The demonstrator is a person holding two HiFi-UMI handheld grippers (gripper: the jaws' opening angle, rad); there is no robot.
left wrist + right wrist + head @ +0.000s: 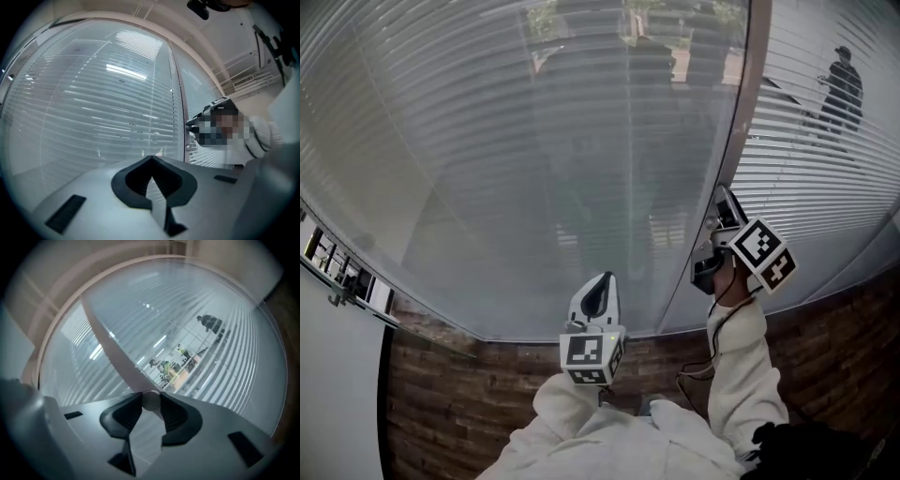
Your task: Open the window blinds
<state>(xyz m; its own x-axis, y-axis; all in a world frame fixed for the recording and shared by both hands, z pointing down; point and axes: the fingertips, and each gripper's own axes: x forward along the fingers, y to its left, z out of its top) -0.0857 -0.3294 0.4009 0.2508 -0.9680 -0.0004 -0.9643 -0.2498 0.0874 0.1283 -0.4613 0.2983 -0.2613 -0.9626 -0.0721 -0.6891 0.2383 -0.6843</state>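
Note:
Slatted blinds (pixel 487 169) cover a wide glass pane, and a second set (pixel 825 178) hangs right of a pale upright frame post (pixel 741 122). My right gripper (pixel 711 255) is held level against that post. In the right gripper view its jaws (pixel 151 397) are shut on a small round pale knob (pixel 150 403) at the post (pixel 117 362). Through the slats there I see desks and a dark figure (pixel 211 323). My left gripper (pixel 598 286) points at the left blinds without touching them, and its jaws (pixel 151 158) meet at the tips with nothing between them. In the left gripper view, the right gripper (pixel 196 123) is at the post.
Below the glass runs a dark brick-patterned wall (pixel 450 403). A white wall panel (pixel 337 394) stands at the far left. The person's pale sleeves (pixel 741 366) and a thin cable (pixel 694 370) fill the lower middle. A dark figure (pixel 842 89) shows behind the right blinds.

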